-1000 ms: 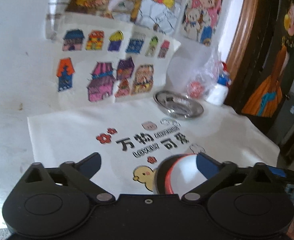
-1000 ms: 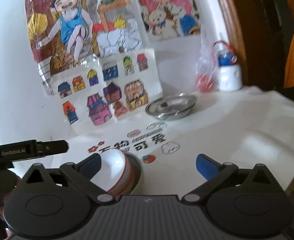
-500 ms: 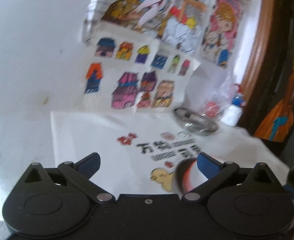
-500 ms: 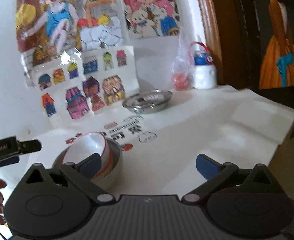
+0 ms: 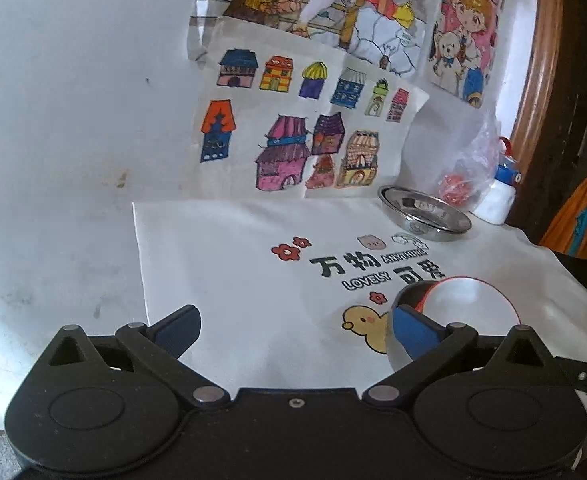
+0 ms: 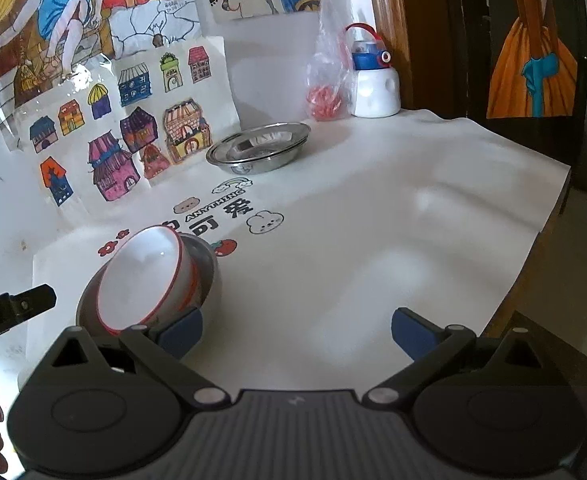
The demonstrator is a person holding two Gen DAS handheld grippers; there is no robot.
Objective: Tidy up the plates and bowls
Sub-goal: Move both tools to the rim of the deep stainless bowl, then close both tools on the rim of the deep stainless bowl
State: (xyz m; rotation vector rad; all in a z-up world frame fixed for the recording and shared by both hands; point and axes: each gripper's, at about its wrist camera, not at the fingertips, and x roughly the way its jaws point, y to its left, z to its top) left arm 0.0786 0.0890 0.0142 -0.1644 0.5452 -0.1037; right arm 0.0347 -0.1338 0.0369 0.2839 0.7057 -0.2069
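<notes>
Coloured drawings of houses lean against the wall, beside a plastic bag holding something red, perhaps fruit, and a white bottle.

Left gripper — matte black housing, two round disc covers, triangular cut-outs, silver pivot pins, one small centre screw; blue pads on black fingers.

Right gripper — same black linkage and silver pins, blue pads, grey ribbed centre plate. White lettering ending "bot.AI" marks the left gripper's side.
</notes>
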